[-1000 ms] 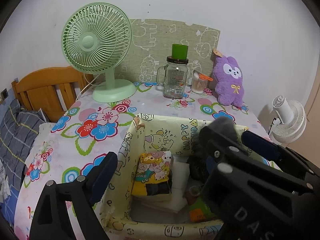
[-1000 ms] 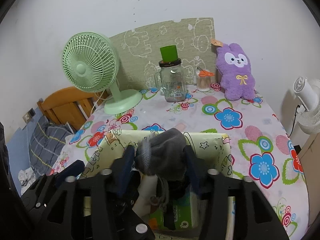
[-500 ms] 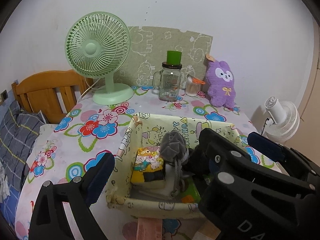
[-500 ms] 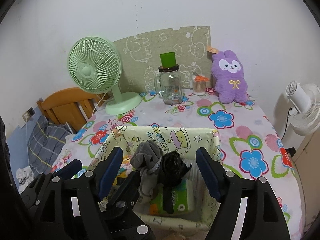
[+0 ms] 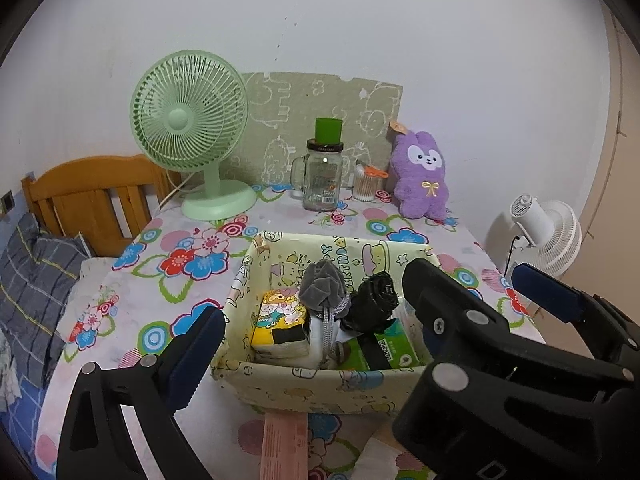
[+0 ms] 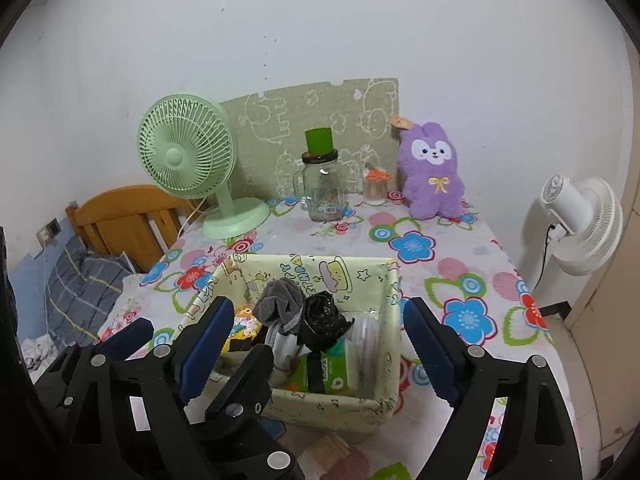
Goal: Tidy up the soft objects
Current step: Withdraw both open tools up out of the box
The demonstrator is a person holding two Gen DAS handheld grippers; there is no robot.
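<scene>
Even, soft indoor light; faint shadows; strong fisheye bending, black vignette at corners; both views sharp.

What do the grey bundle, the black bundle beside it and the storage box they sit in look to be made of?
Grey bundle: soft knit fabric, matte, folds and ribbed edge, probably a sock. Black bundle: likely thin plastic film, since its crinkled creases catch glossy highlights. Storage box: pale yellow printed cloth over a stiff shell, judging by slightly wrinkled walls and stitched-looking rim; the core is not visible.
</scene>
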